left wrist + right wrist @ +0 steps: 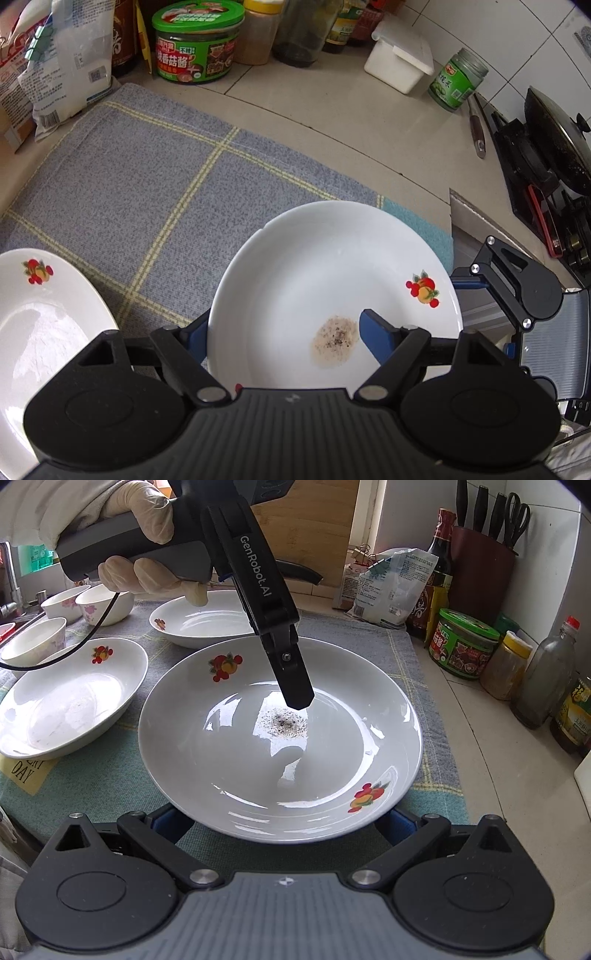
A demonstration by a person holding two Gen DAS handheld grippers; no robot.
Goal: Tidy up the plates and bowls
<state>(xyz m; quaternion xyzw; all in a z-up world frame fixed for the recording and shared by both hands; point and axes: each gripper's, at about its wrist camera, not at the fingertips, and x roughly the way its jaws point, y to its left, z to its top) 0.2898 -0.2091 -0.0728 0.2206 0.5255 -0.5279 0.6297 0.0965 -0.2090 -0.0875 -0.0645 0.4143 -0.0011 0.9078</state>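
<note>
Where bowls (92, 603) show, right wrist only

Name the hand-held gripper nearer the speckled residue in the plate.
Left hand-held gripper: one finger tip beside the residue; right hand-held gripper straddles the plate's near rim.

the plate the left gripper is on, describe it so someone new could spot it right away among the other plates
On the grey checked cloth covering the counter, find the white fruit-print plates. It is the plate nearest the jars, with the left gripper clamped on its rim. Unlike the other plates, it has a dark speckled stain in its centre.
</note>
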